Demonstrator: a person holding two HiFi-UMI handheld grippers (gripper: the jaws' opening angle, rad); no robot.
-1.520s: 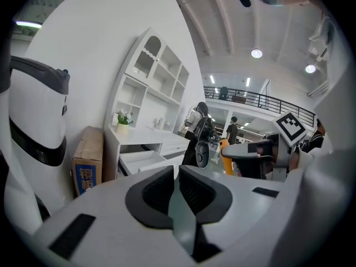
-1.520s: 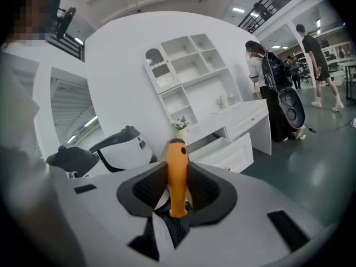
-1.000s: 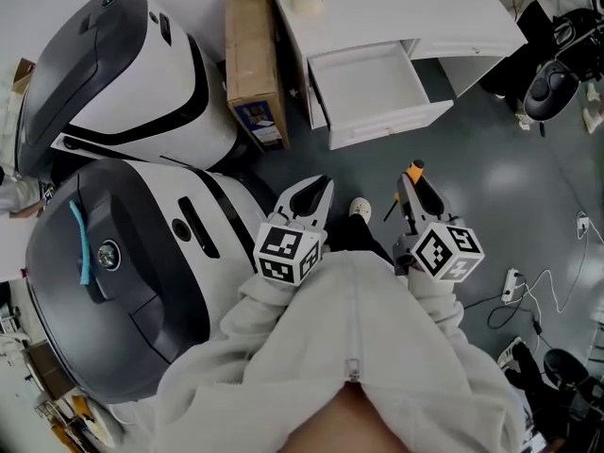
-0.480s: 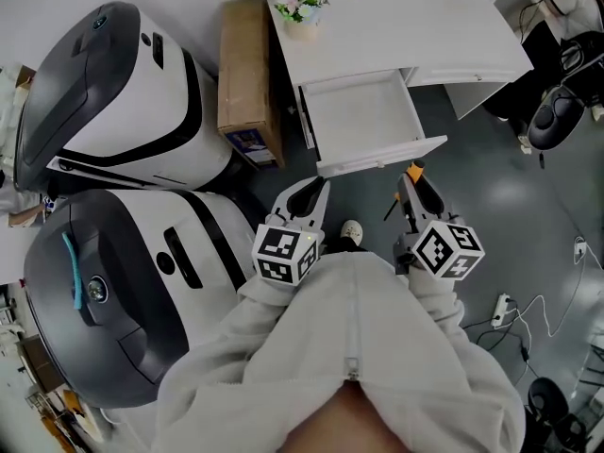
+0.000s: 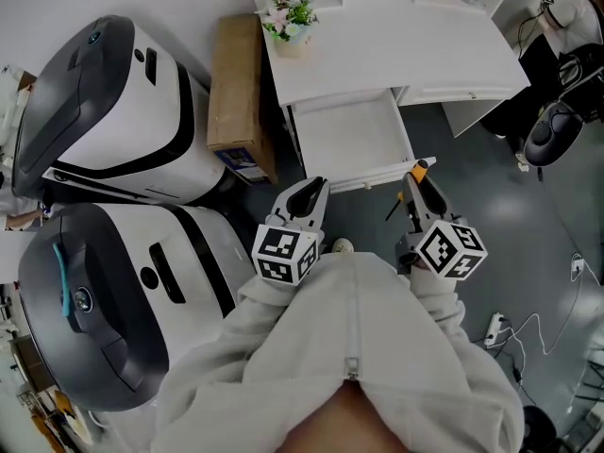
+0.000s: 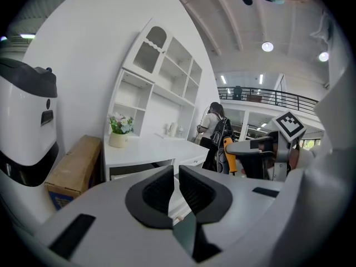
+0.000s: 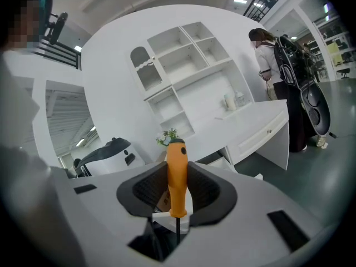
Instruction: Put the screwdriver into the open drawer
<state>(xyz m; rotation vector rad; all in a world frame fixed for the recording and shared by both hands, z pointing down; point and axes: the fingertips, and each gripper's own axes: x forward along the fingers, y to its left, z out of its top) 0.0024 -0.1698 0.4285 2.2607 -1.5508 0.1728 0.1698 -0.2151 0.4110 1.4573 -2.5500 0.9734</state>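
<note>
Grips the screwdriver (image 7: 177, 177) by its orange handle in the right gripper (image 5: 418, 179), just short of the open drawer (image 5: 351, 140) at upper centre; not yet placed inside. Carries the left gripper (image 5: 307, 194) drawn nearly together, empty. Shows the clamped handle best in the right gripper view, and the drawer's bare inside only from the head view.

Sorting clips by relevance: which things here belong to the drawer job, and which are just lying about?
Job: screwdriver, clamped in the right gripper; open drawer.
Lying about: flowerpot; box; near machine; far machine.
</note>
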